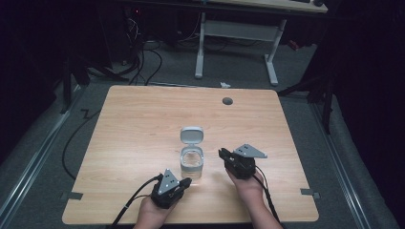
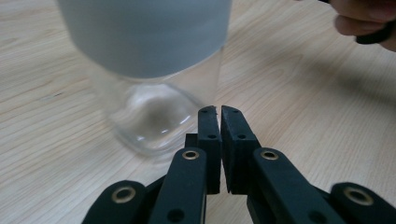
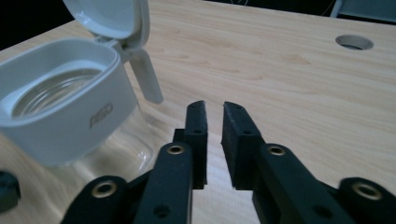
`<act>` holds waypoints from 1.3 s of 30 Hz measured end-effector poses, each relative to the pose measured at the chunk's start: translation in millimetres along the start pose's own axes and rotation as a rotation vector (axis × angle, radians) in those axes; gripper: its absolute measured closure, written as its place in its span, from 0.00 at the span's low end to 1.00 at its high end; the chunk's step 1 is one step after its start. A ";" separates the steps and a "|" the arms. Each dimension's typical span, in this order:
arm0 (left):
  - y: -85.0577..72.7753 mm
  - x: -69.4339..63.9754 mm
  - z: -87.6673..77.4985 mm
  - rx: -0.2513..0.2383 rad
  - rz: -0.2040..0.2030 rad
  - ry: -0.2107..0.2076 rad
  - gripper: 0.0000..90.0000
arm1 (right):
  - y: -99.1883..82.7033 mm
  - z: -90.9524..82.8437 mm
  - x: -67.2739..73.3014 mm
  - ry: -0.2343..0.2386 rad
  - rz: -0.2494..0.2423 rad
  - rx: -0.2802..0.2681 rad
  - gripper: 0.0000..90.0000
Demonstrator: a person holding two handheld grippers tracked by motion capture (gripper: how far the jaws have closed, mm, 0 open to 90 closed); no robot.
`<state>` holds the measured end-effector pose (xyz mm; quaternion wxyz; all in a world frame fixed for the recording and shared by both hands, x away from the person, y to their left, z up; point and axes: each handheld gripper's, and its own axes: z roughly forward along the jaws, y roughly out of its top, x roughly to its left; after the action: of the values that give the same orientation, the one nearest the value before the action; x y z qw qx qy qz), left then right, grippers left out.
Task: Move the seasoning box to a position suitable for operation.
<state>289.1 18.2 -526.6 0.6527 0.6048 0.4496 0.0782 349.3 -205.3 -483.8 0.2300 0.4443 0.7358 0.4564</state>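
The jar (image 1: 192, 162) is standing upright near the middle of the table (image 1: 133, 124), a clear glass body with a grey-white plastic collar and a flip lid (image 1: 192, 135) hanging open behind it. It looks empty, so I am judging it light, but the glass will be slick and breakable, and it is tall enough to tip if I push it high up. The collar looks like the better place to take hold: matte plastic, stiff, with flat sides. The lid is hinged and would swing if I took it there.

I am holding my left gripper (image 2: 219, 112) just beside the jar's base, jaws all but closed and holding nothing. My right gripper (image 3: 215, 109) is sitting near the jar's other side, jaws parted by only a narrow gap, also empty. Either would have to open wide to span the collar.
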 end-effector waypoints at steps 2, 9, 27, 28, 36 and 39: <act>-0.6 -1.2 3.8 0.002 0.005 -0.002 0.98 | 4.1 4.1 -0.4 0.000 -0.001 -0.001 1.00; -4.8 -0.7 8.4 -0.033 0.005 0.004 0.99 | 21.2 21.8 2.4 0.013 -0.017 -0.012 1.00; 0.0 7.2 8.8 -0.063 -0.062 0.046 0.99 | 62.2 51.5 11.4 0.018 -0.037 -0.051 1.00; -0.2 7.0 8.9 -0.062 -0.059 0.047 0.99 | 62.2 51.5 11.4 0.018 -0.037 -0.051 1.00; -0.5 6.8 9.1 -0.061 -0.056 0.047 0.98 | 66.5 53.6 12.0 0.019 -0.025 -0.072 1.00; -0.6 6.7 9.4 -0.063 -0.054 0.052 0.99 | 67.9 53.1 13.3 0.023 -0.027 -0.075 1.00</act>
<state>299.1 15.6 -531.7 0.6613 0.5695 0.4798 0.0901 412.3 -156.1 -448.8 0.2443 0.4200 0.7267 0.4857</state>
